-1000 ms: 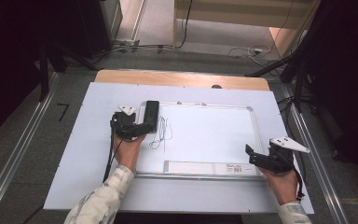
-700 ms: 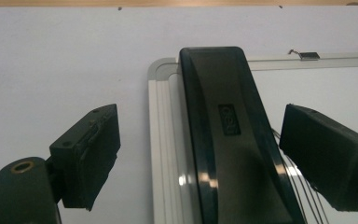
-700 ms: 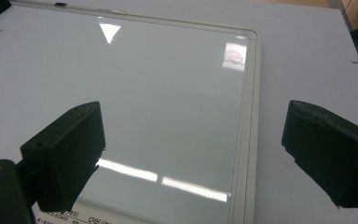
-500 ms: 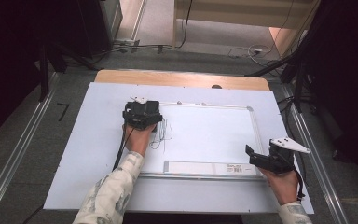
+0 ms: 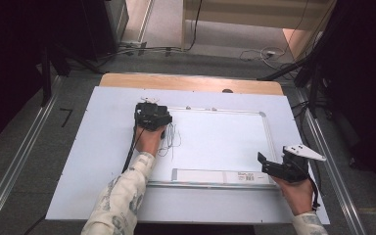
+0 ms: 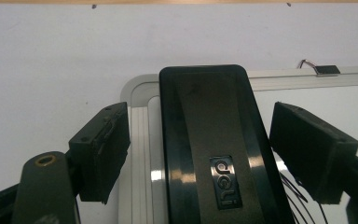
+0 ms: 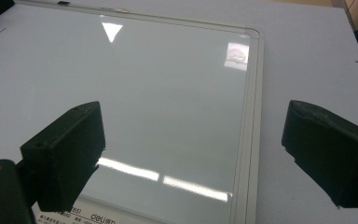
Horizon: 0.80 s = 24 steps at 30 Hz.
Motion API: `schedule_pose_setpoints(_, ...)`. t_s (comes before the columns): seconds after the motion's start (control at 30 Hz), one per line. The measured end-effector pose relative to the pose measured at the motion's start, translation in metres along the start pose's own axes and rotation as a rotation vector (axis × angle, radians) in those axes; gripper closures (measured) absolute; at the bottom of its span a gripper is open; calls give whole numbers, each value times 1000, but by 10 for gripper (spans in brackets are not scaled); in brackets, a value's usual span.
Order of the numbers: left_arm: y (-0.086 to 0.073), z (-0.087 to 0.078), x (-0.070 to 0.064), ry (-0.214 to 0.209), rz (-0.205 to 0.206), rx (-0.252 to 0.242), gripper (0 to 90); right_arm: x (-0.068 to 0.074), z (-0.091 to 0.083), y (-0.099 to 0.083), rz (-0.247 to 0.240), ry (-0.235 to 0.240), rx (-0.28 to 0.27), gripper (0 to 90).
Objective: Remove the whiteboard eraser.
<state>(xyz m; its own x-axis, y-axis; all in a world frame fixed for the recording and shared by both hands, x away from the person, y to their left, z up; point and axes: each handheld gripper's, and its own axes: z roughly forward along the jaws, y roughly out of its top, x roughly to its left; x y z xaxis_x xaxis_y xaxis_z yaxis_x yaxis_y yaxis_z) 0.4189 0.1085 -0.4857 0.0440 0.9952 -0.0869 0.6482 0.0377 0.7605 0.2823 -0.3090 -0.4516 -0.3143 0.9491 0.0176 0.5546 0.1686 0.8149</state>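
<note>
Eraser: a black block eraser [image 6: 216, 144] with a small embossed label lies on the near-left corner region of the whiteboard [image 5: 215, 142], its long side running away from the left gripper's camera; in the left gripper view its far end reaches the board's rounded corner frame.

Left gripper: the left gripper [image 6: 214, 154] sits over the eraser with one jaw on either side. The jaws stand wide; a gap shows between each pad and the eraser's sides, so nothing is clamped. In the high view it [image 5: 152, 116] is at the board's upper-left corner, held by the person's left hand [image 5: 149, 139].

Right gripper: the right gripper [image 7: 193, 154] hovers at the board's lower-right edge, jaws spread wide with nothing between them. In the high view it [image 5: 274, 169] rests in the person's right hand [image 5: 296, 193], well apart from the eraser.

Whiteboard: lies flat on a pale sheet [image 5: 103, 147] that covers the table, with a silver frame and a printed strip [image 5: 215, 176] along its near edge.

Marks: thin black scribbles [image 5: 171, 142] lie on the board just beside the left hand, and show at the lower right of the left gripper view next to the eraser.

In the way: the left gripper's own body hides the eraser in the high view. A small clip [image 6: 327, 70] sits on the board's far frame, clear of the jaws.

Surroundings: a wooden table edge [image 5: 191, 82] beyond the sheet, cables [image 5: 254, 51] on the floor behind.
</note>
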Motion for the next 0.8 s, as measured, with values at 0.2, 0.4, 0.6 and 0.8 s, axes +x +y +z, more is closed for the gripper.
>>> schedule_pose_setpoints(0.2,-2,6,-2,19,19,17,226,0,0,0,1,1,-3,47)
schedule_pose_setpoints(0.4,0,9,-5,26,26,15,272,0,0,0,1,2,-1,47)
schedule_pose_setpoints(0.6,2,12,-6,8,1,40,306,-1,0,0,1,3,-2,51)
schedule_pose_setpoints(0.8,1,13,-12,20,35,51,302,0,0,0,2,4,-4,51)
